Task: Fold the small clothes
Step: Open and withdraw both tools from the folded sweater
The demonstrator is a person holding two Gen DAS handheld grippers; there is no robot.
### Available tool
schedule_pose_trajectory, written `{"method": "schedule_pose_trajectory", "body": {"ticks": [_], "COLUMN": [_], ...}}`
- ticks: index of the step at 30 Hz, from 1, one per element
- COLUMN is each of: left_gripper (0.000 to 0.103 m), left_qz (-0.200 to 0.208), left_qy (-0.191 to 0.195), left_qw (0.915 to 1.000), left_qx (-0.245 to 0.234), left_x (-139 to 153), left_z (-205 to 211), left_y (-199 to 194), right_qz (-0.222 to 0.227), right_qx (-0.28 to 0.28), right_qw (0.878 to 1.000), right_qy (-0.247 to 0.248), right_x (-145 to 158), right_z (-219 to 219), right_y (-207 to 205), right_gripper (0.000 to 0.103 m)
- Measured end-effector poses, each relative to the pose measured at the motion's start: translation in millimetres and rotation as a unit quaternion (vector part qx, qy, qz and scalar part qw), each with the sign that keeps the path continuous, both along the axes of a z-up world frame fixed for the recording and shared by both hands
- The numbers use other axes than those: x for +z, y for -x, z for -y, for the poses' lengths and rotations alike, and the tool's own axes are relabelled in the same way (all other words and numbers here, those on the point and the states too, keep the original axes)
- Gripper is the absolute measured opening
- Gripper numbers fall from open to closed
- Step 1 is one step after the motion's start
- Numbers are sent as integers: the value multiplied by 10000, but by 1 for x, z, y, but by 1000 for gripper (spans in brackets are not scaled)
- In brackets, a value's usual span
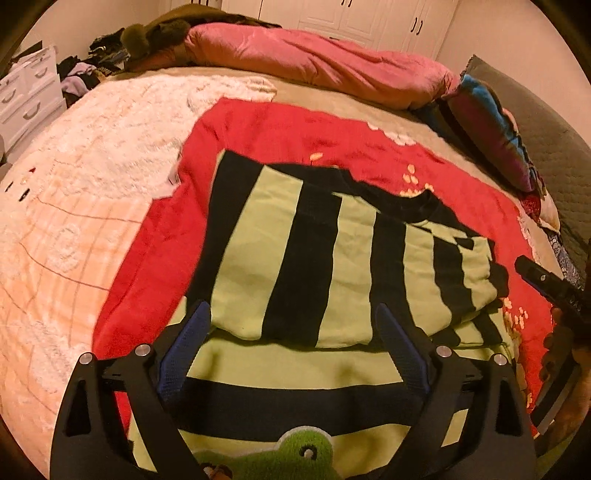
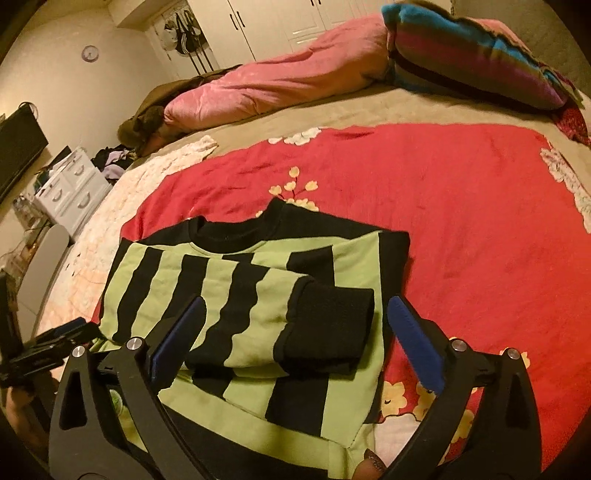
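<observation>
A small green-and-black striped sweater (image 1: 295, 258) lies on the red floral bedspread (image 1: 147, 251), sleeves folded across its body. In the right wrist view the sweater (image 2: 229, 295) shows a black cuff (image 2: 328, 328) lying on top and a black collar (image 2: 236, 232) at the far side. A green frog patch (image 1: 303, 454) shows at its near end. My left gripper (image 1: 291, 332) is open, its blue pads straddling the folded edge just above the cloth. My right gripper (image 2: 295, 325) is open over the folded sleeve. The right gripper also shows in the left wrist view (image 1: 550, 284).
A pink quilt (image 1: 314, 62) and a striped pillow (image 2: 472, 55) lie along the bed's far side. White drawers (image 1: 26, 96) and a clothes pile (image 1: 92, 66) stand left of the bed. White wardrobes (image 2: 273, 22) line the back wall. The left gripper shows in the right wrist view (image 2: 48, 343).
</observation>
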State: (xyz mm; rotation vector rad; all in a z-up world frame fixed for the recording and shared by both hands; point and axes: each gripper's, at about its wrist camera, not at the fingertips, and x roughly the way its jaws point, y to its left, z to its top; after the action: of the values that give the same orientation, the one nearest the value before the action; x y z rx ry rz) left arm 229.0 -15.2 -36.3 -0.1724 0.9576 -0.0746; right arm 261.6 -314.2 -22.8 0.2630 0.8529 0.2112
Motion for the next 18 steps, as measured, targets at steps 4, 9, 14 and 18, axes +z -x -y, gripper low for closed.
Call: {"method": "schedule_pose_trajectory", "body": {"ticks": [4,9,14,18], "left_gripper": [97,98,98,98], "left_qz": [162,310,444,537], "left_qy": [-42,-87,-61,-23], "left_qw": [9998,9995,9990,9985], "left_qx": [62,69,87,68], "left_x": [13,28,41,49], "left_z": [-3,-6,-11,-15], "left_y": [7,16,26,34], "right_qz": [125,323,563,639], "right_qx": [37,123,179,187], "right_qw": [9999,9994,9982,9976], "right_qy": [31,18,43,197], "right_x": [7,19,31,35], "right_z": [-3,-8,-13,-18], "right_y": [3,10,20,31], "right_gripper": [94,94,94,94]}}
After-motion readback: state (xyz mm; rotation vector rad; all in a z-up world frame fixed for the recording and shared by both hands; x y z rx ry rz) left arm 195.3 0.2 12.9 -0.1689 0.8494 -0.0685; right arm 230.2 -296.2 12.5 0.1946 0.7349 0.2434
